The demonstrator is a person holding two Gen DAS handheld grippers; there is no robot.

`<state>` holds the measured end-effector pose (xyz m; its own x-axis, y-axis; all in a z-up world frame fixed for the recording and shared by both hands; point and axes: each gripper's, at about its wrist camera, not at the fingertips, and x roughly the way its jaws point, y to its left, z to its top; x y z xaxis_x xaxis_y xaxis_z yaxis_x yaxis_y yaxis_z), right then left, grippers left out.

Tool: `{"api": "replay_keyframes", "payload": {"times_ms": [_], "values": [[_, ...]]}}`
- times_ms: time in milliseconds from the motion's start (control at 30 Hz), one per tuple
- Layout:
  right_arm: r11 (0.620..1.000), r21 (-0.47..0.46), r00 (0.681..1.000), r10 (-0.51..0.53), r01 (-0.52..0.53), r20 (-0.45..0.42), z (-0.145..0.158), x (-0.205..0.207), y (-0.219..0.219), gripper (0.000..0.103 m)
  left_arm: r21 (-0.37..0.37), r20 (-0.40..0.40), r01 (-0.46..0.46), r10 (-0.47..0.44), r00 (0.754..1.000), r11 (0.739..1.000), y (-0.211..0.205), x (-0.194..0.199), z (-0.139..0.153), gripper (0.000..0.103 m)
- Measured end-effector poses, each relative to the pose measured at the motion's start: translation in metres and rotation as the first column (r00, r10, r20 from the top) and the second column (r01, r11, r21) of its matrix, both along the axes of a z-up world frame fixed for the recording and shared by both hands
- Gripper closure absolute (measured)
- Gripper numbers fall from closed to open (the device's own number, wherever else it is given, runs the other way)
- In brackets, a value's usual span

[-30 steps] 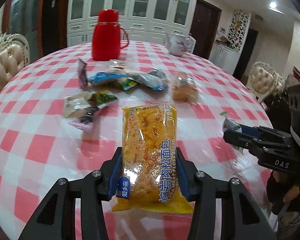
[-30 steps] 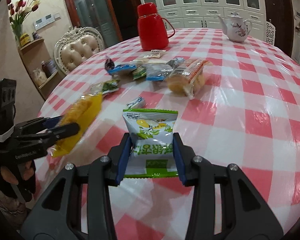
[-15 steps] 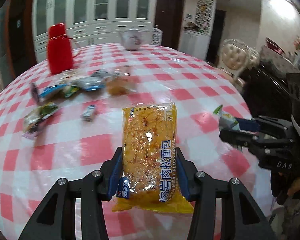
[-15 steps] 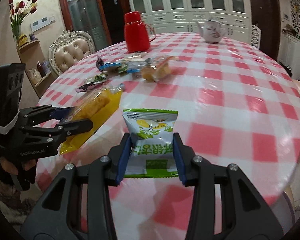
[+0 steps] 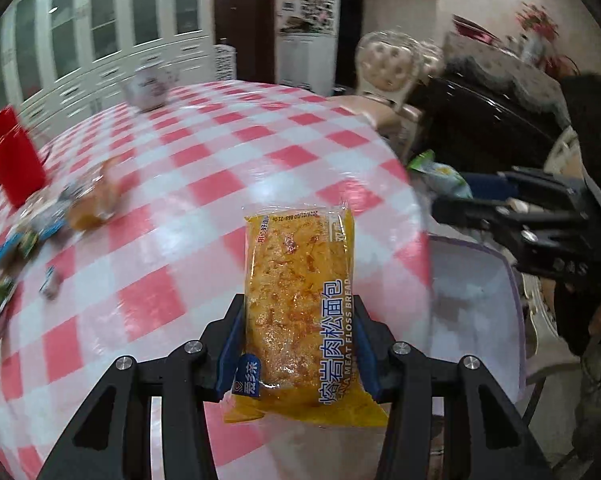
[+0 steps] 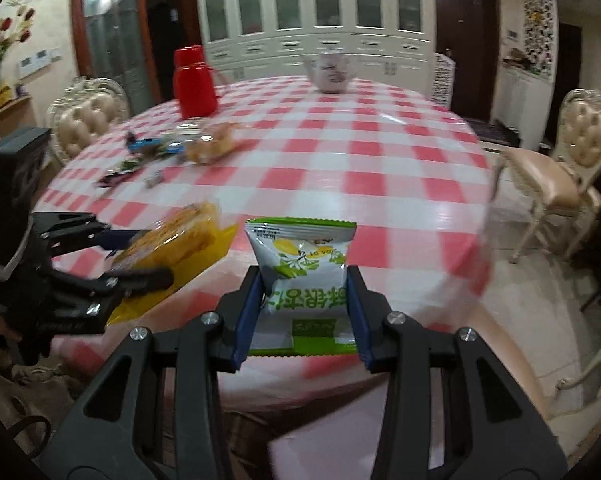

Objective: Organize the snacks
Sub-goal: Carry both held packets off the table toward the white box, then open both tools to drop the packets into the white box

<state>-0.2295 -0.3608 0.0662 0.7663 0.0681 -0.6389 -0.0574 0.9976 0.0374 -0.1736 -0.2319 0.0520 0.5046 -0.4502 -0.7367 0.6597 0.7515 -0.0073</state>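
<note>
In my left wrist view, my left claw (image 5: 298,344) is clamped on the yellow bread pack (image 5: 298,304). The pack sticks out in front of the claw, over the edge of the tabletop (image 5: 228,168). Just past that edge, low down, I see a pale bin (image 5: 476,296). I think the packs go in there. My right claw (image 5: 452,196) shows too, past the tabletop edge and above the bin, with the green snack bag (image 5: 440,170) in it. To do this step well, I should bring the bread right over the bin's mouth, go low, and only then let go, so it does not slide off onto the floor.

The other snacks (image 5: 60,216) lie far back on the tabletop by the red jug (image 5: 12,160). They are smeared, so I cannot tell what each one is. The bin's bottom is washed out, so I cannot tell what is in it.

In my right wrist view, my right claw (image 6: 300,308) is squeezed on the green snack bag (image 6: 304,276), at the near edge of the tabletop (image 6: 380,152). My left claw (image 6: 140,256) with the yellow bread pack (image 6: 172,244) is just beside it. I should keep the two claws apart so the packs do not bump. Here the bin is cut off at the bottom, behind my claw.
</note>
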Motion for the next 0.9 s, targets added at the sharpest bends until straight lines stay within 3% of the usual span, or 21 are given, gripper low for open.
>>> {"api": "replay_keyframes", "payload": {"times_ms": [367, 533, 733, 900], "values": [[0.97, -0.228, 0.984, -0.115, 0.081, -0.138, -0.021, -0.02, -0.072, 0.057, -0.032, -0.043, 0.209, -0.21, 0.977, 0.977, -0.082, -0.026, 0.005, 0.053], [0.922, -0.371, 0.945, -0.211, 0.109, -0.249, -0.044, -0.033, -0.11, 0.057, -0.04, -0.104, 0.334, -0.337, 0.936, 0.942, -0.125, -0.048, -0.009, 0.053], [0.912, -0.394, 0.902, -0.259, 0.111, -0.346, -0.073, -0.047, -0.14, 0.057, 0.023, -0.201, 0.457, -0.443, 0.874, 0.889, -0.169, -0.068, -0.051, 0.053], [0.922, -0.387, 0.863, -0.216, 0.026, -0.457, -0.096, -0.054, -0.144, 0.056, 0.031, -0.299, 0.523, -0.492, 0.818, 0.852, -0.188, -0.08, -0.083, 0.053]]}}
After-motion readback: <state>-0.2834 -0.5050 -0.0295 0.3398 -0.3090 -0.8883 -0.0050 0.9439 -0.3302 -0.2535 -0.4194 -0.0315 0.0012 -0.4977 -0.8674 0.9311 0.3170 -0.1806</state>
